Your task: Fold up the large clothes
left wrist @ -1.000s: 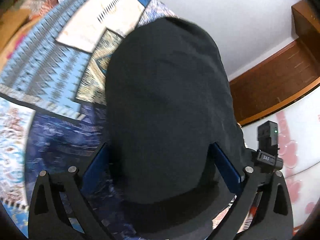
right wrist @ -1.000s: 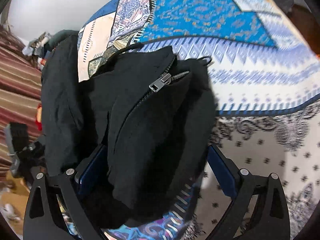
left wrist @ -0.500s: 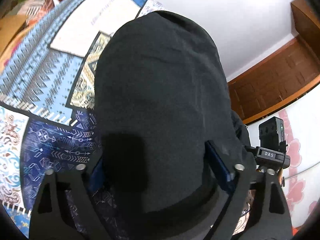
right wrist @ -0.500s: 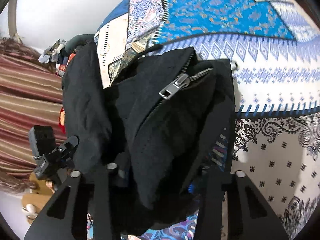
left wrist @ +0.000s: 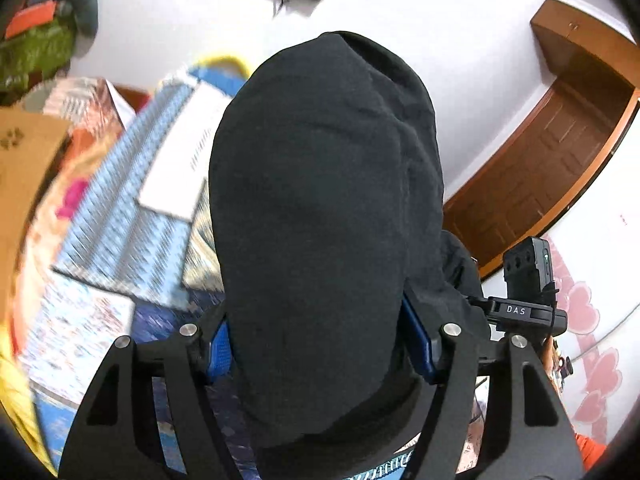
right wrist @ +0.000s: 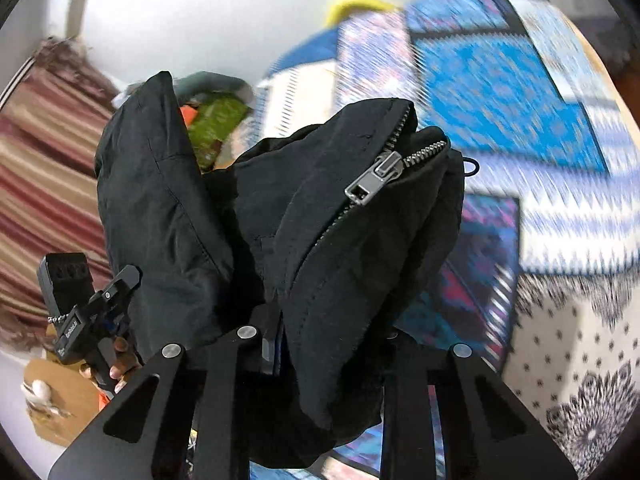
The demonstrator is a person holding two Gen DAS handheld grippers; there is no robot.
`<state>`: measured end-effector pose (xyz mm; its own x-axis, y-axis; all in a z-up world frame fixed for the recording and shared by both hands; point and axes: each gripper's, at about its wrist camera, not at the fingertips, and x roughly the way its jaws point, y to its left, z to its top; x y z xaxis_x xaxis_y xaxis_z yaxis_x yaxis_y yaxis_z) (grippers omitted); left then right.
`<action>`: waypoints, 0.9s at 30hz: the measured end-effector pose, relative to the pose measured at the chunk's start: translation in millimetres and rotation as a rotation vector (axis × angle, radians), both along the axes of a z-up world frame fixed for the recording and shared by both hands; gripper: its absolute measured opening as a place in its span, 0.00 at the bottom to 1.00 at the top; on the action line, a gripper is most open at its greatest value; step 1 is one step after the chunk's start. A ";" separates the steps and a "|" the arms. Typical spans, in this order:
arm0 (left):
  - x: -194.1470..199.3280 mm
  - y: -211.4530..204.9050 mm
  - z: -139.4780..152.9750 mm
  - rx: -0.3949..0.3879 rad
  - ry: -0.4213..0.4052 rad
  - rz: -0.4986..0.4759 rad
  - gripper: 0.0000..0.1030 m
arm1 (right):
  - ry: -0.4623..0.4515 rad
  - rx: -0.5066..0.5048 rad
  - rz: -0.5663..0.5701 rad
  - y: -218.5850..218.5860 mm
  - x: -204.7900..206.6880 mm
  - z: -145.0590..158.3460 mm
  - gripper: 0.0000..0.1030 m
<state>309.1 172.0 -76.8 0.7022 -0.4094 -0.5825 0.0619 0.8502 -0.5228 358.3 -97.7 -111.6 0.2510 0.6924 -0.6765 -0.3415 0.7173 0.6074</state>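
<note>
Currently both claws are pinching the same black jacket [left wrist: 324, 220], which is lifted clear above the patterned bedspread [left wrist: 120, 240]. Left gripper [left wrist: 320, 344]: blue finger pads [left wrist: 218, 346] pressed against a thick bunch of plain black fabric that rises straight up between them and fills the centre of the left wrist view, so the fingertips themselves are hidden. Right gripper [right wrist: 328, 344]: fingers drawn in tight on a folded bundle of the jacket [right wrist: 340, 240], cloth spilling over and below the jaws; the right-hand finger is fully buried, only part of one pad [right wrist: 274, 354] shows. Right wrist view gives what the left doesn't: the metal zipper pull [right wrist: 374, 182] and tooth line running diagonally across the bundle, a drawcord loop [right wrist: 472, 168] at its right edge, and a second lobe of fabric [right wrist: 156, 200] hanging off to the left. It also shows the left gripper's body [right wrist: 80, 312] with the person's fingers [right wrist: 120, 364] on it, low left, in front of striped curtains [right wrist: 40, 180]. Left wrist view gives instead the wooden door [left wrist: 540, 168], white wall [left wrist: 440, 20], and the right gripper's tracker block [left wrist: 528, 280] just right of the cloth. Bedspread is motion-blurred in both views; the jacket is sharp.
</note>
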 end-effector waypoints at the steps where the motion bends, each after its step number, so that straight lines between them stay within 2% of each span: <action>1: -2.6 8.8 7.0 0.003 -0.018 0.011 0.67 | -0.026 0.008 0.013 12.5 3.1 8.1 0.21; 4: -4.3 35.1 25.3 0.015 -0.061 0.043 0.67 | -0.071 0.023 0.041 43.0 12.2 21.1 0.21; 7: 1.5 64.6 30.6 0.024 -0.075 0.073 0.67 | -0.091 0.040 0.068 75.2 24.4 23.2 0.21; 12: 14.9 110.7 19.8 0.024 -0.056 0.120 0.67 | -0.086 0.024 0.105 131.5 47.6 -2.1 0.21; 15: 28.9 137.0 -5.4 0.008 -0.010 0.146 0.67 | -0.051 -0.002 0.123 161.9 62.5 -31.6 0.21; 18: 45.5 161.2 -43.0 -0.025 0.059 0.170 0.67 | 0.000 -0.029 0.131 186.0 80.2 -69.1 0.21; 24: 75.5 188.8 -138.3 -0.065 0.260 0.194 0.68 | 0.082 -0.148 0.136 221.8 100.5 -150.0 0.21; 27: 77.3 197.4 -153.2 -0.127 0.248 0.229 0.71 | 0.059 -0.144 0.129 225.7 104.6 -150.0 0.24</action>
